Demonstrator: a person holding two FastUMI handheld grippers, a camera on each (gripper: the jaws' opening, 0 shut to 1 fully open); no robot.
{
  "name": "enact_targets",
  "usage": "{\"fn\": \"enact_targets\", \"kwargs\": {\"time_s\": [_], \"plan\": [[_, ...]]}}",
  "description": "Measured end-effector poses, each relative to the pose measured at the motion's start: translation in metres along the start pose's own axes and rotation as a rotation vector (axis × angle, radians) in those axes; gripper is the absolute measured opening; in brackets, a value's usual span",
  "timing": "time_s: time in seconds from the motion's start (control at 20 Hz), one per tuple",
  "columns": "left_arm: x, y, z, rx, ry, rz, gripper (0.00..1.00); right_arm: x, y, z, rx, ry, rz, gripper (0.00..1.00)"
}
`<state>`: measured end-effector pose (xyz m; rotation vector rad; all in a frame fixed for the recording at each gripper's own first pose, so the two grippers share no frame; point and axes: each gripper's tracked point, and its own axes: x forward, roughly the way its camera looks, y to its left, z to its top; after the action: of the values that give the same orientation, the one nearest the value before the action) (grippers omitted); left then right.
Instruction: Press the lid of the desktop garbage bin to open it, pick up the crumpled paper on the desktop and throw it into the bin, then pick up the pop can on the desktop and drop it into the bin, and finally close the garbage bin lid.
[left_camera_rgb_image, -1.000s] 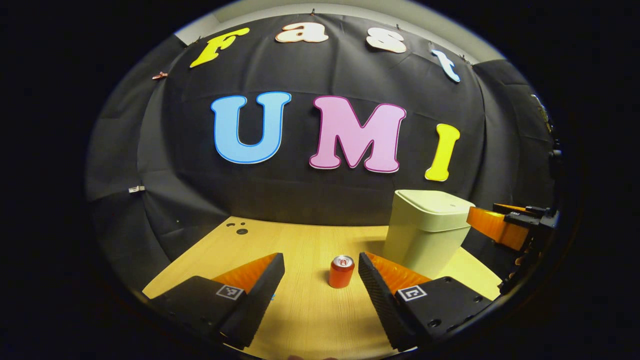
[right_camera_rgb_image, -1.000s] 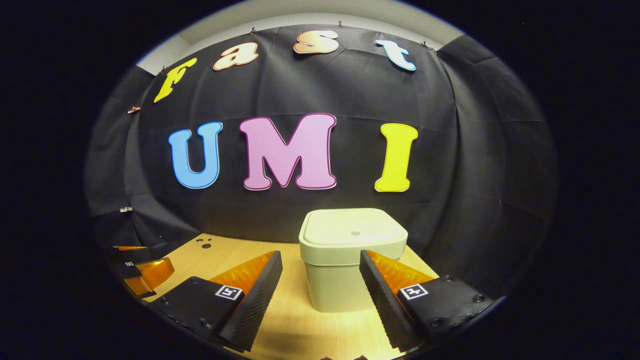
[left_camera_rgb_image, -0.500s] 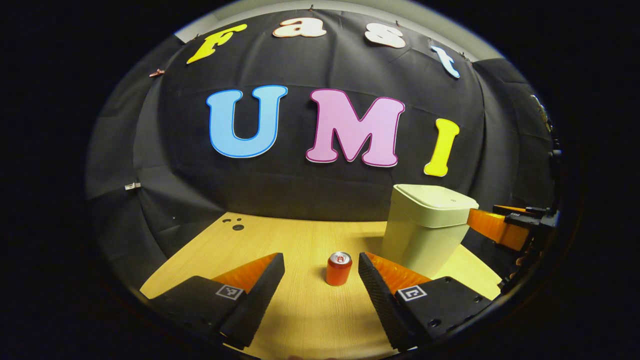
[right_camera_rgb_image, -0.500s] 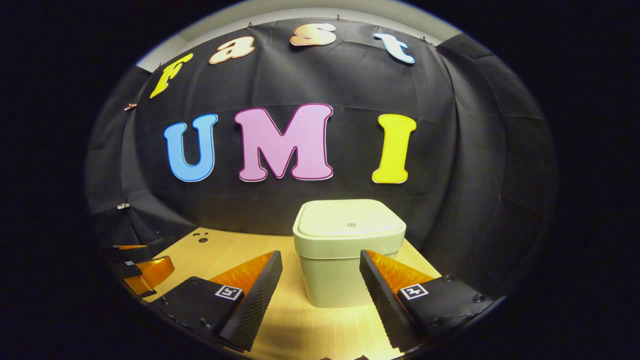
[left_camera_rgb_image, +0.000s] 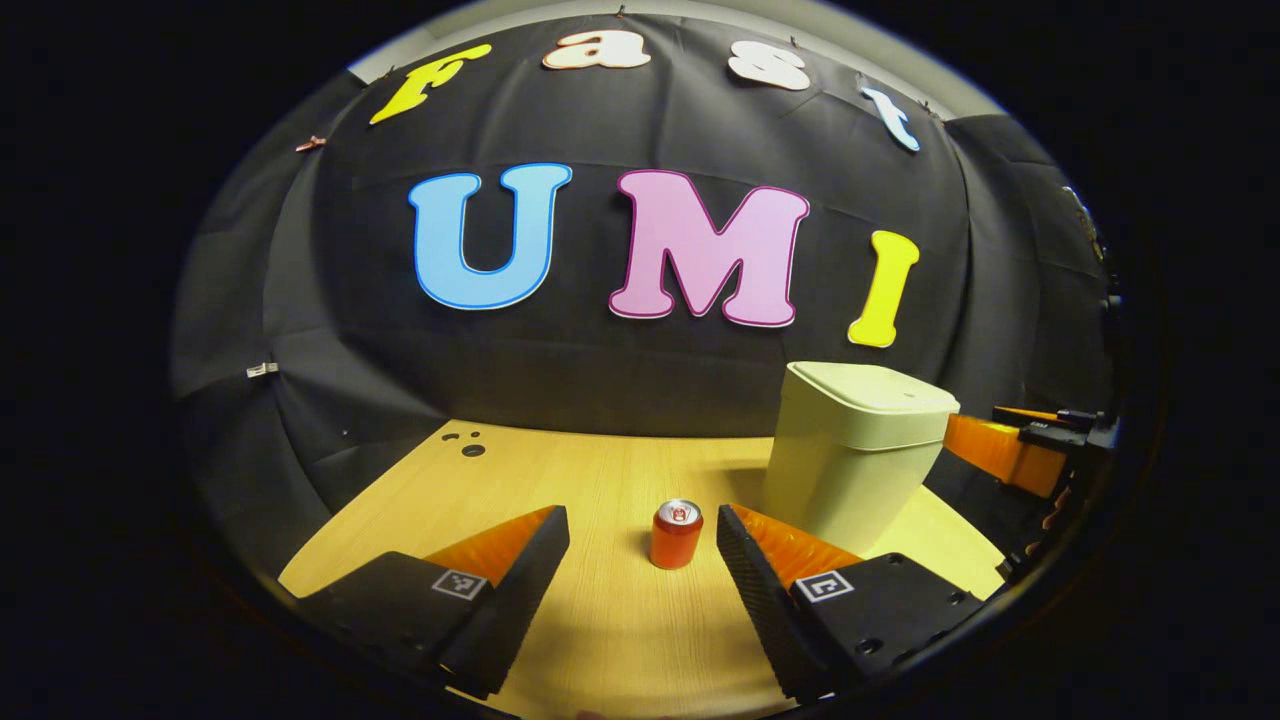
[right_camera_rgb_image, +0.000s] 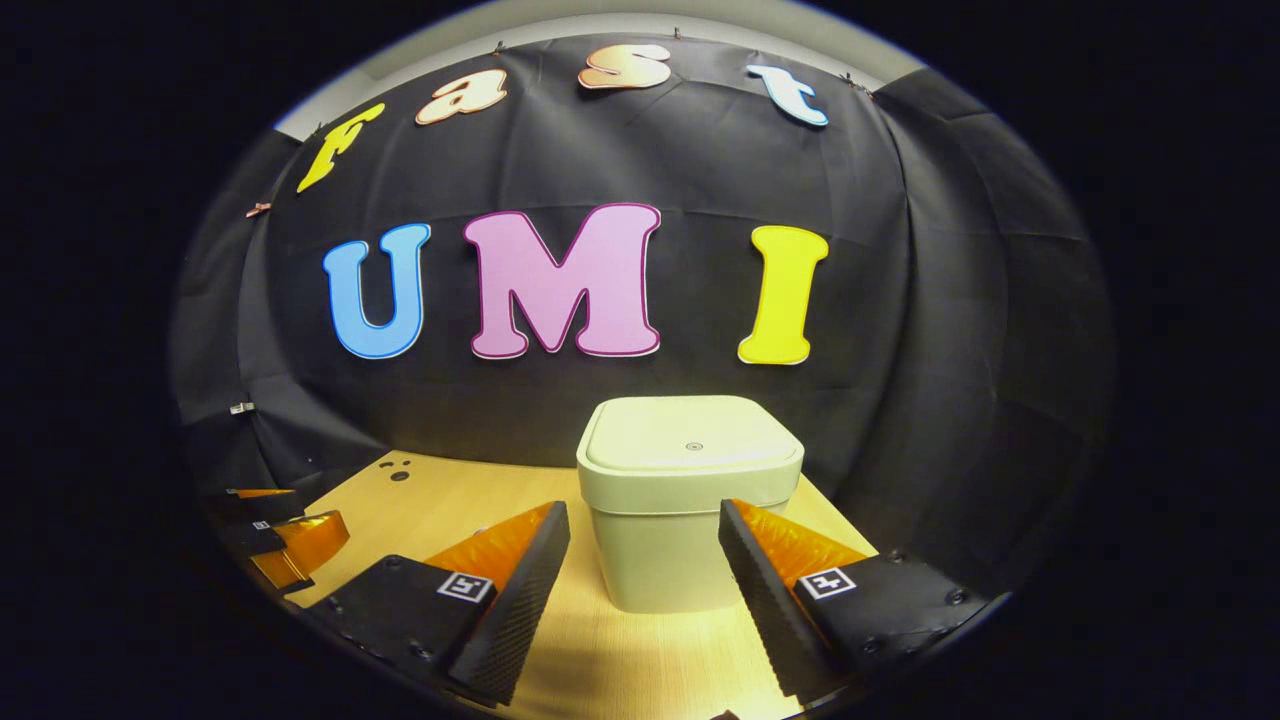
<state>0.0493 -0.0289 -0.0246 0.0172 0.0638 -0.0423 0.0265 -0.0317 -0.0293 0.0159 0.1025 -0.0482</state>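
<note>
A pale green bin (left_camera_rgb_image: 850, 455) with its lid (right_camera_rgb_image: 690, 445) shut stands on the wooden desk (left_camera_rgb_image: 600, 620) near the back wall. An orange pop can (left_camera_rgb_image: 676, 535) stands upright left of the bin, just ahead of my left gripper (left_camera_rgb_image: 640, 545), which is open, the can a little beyond its fingertips. In the right gripper view, the bin (right_camera_rgb_image: 680, 510) sits straight ahead of my open right gripper (right_camera_rgb_image: 642, 540), a short way past its tips. The right gripper (left_camera_rgb_image: 1010, 450) also shows beyond the bin at the far right of the left gripper view.
The left gripper (right_camera_rgb_image: 285, 545) shows at the far left of the right gripper view. Small dark holes (left_camera_rgb_image: 470, 448) mark the desk's far left corner. Black cloth closes the booth behind and beside the desk.
Both views have tilted slightly, so the bin and can sit a little higher in frame. The bin has drifted slightly left in the right gripper view. Both grippers stay open.
</note>
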Motion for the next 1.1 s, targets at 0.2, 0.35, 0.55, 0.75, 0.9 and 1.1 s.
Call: {"fn": "enact_targets", "kwargs": {"time_s": [0.2,0.35,0.55,0.75,0.9,1.1], "plan": [[0.002,-0.001,-0.001,0.014,0.001,-0.001,0.96,-0.002,0.003,0.001,0.007,-0.006,0.01,0.74],[0.001,-0.002,-0.001,0.016,0.0,-0.005,0.96,-0.003,0.006,0.001,-0.005,-0.009,0.021,0.56],[0.001,-0.002,-0.002,0.014,0.0,-0.004,0.96,-0.005,0.006,0.002,-0.021,-0.011,0.017,0.33],[-0.001,-0.002,-0.003,0.014,0.003,-0.004,0.96,-0.007,0.009,0.0,-0.017,-0.006,0.026,0.22],[-0.001,-0.003,-0.005,0.014,0.002,-0.007,0.96,-0.01,0.008,0.002,-0.01,-0.013,0.031,0.22],[-0.001,-0.003,-0.004,0.016,0.0,-0.01,0.96,-0.011,0.011,-0.005,0.004,0.022,0.032,0.07]]}}
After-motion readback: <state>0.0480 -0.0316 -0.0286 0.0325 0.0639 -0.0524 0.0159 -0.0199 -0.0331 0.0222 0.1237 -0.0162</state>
